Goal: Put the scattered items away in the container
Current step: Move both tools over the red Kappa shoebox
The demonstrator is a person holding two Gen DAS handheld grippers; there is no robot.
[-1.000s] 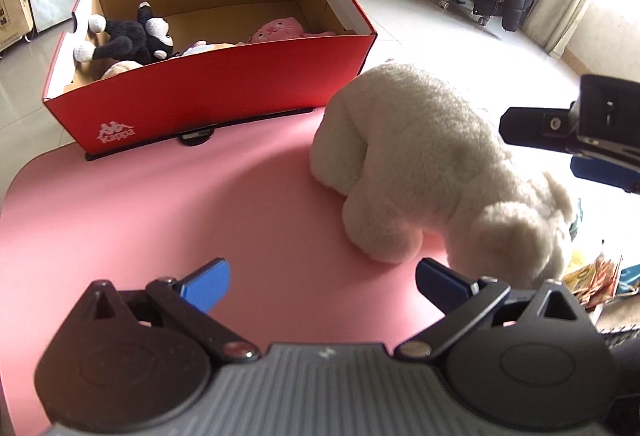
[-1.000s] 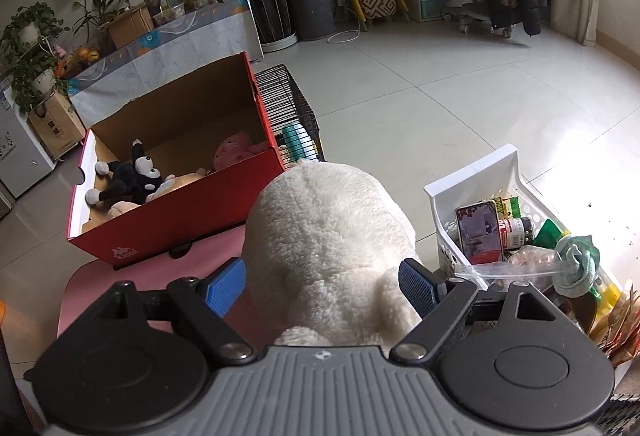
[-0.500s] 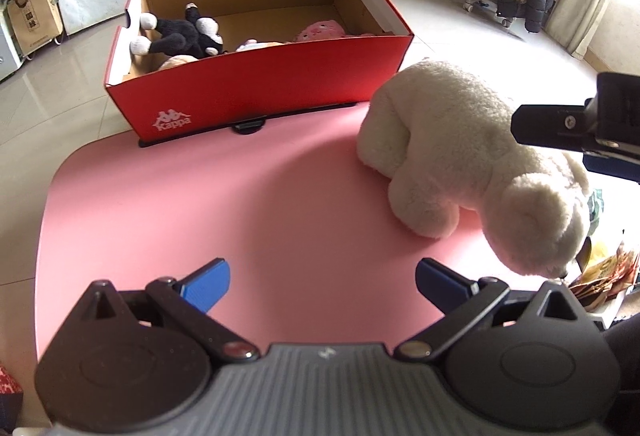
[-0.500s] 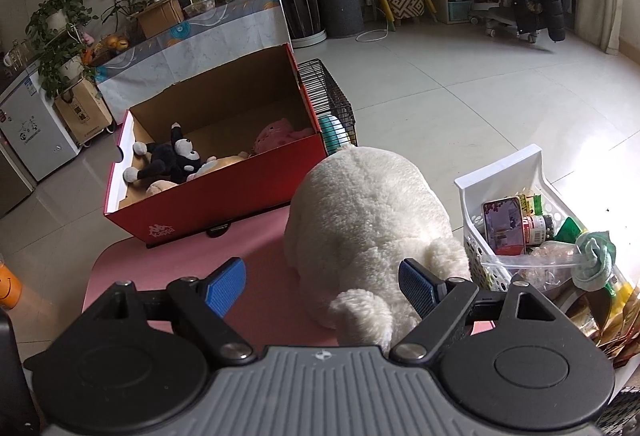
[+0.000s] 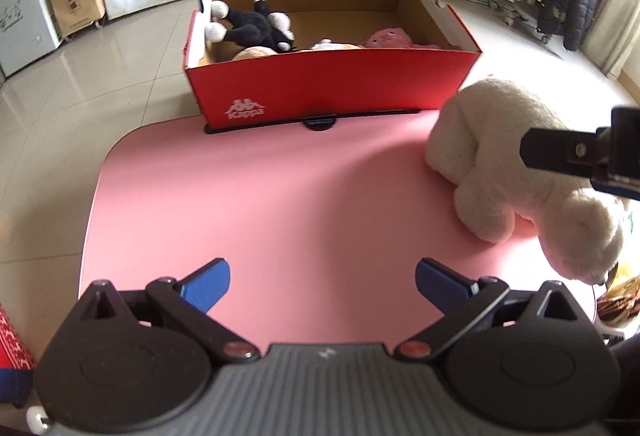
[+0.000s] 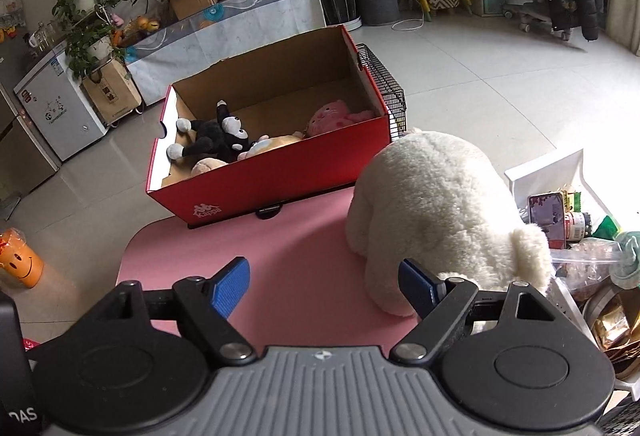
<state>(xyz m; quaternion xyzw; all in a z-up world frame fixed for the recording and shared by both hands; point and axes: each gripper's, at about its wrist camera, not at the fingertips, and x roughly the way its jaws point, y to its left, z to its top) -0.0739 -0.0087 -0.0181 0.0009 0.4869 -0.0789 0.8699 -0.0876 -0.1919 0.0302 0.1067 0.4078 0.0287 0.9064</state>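
White and bulky, the fluffy plush bear (image 6: 440, 211) lies on the pink tabletop (image 5: 280, 203) just beside the red cardboard shoebox (image 5: 332, 91), which already holds smaller soft toys. Your right gripper (image 6: 324, 282) and left gripper (image 5: 322, 278) both stand wide and empty. Pinch only loose fur and the bear may slip out, or catch the box wall and shove it off the table's far edge.

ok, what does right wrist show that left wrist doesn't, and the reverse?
Only right wrist: the white basket of clutter beside the table, the wire cage behind the box, the orange smiley cup.
Only left wrist: the right claw from outside, above the white plush bear.
Both: the bear, the pink table, the red box with the black-and-white plush and pink plush.
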